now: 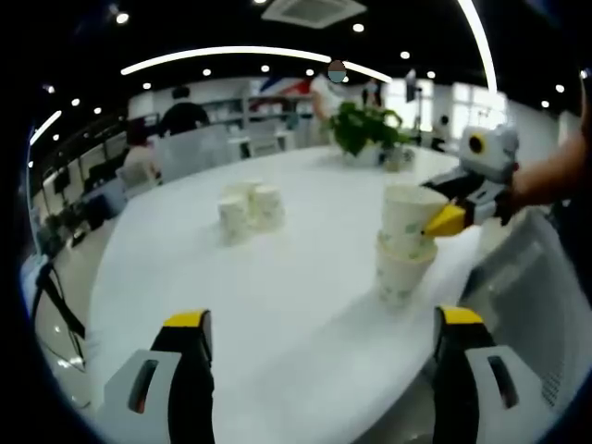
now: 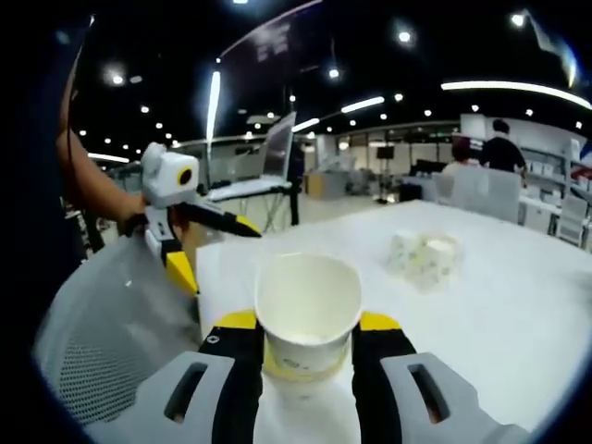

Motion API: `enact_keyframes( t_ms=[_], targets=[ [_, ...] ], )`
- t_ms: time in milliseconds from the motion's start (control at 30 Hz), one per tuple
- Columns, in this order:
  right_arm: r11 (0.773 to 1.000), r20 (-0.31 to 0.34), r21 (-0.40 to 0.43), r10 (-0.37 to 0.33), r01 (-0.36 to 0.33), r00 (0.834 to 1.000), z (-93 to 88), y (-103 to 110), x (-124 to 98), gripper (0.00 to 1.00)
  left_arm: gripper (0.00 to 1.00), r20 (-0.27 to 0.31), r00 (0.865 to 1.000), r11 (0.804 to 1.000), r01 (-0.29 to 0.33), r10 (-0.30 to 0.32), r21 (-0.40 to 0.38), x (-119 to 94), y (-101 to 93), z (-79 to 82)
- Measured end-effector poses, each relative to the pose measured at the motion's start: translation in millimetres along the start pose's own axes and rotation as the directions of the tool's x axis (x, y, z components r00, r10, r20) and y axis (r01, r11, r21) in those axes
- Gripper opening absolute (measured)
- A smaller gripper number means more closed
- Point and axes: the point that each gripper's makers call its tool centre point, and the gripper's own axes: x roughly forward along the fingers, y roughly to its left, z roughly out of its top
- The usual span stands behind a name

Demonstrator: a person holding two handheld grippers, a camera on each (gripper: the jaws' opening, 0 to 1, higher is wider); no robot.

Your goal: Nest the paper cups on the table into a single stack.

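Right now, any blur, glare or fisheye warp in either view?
Left gripper view: soft overall, the cup cluster far across the table blurred, ceiling strip lights bent into arcs. Right gripper view: the held cup fairly sharp, table edge curved, far cups hazy.

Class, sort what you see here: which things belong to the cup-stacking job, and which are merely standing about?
Belongs to the job:
- held paper cup in the right gripper
- cup beneath it
- group of cups further along the table
- left gripper, open

Just there:
- potted plant
- mesh chair
- laptop
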Motion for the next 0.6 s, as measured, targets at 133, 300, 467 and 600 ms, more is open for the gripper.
enact_keyframes(
  t_ms=[133, 300, 467, 600],
  targets=[
    [0.999, -0.035, -0.04, 0.006, -0.007, 0.999, -9.2, 5.5, 2.7, 0.34, 0.98, 0.0, 1.0, 1.0, 0.001, -0.001, 0.0, 0.0, 0.0, 0.0],
    [0.998, -0.058, -0.058, 0.004, -0.007, 0.998, -18.2, 9.0, 2.9, 0.35, 0.98, -0.001, 1.0, 1.0, 0.001, -0.001, 0.0, -0.1, 0.1, -0.2],
    [0.999, -0.06, -0.043, 0.002, -0.004, 0.998, -17.7, 8.0, 2.6, 0.36, 0.98, -0.002, 1.0, 1.0, 0.003, -0.003, 0.001, -0.2, -0.4, -0.6],
    [0.999, -0.072, -0.051, 0.003, -0.007, 0.997, -19.0, 8.6, 2.9, 0.39, 0.98, -0.001, 1.0, 1.0, 0.004, -0.004, 0.002, -0.3, -0.5, -0.4]
  ],
)
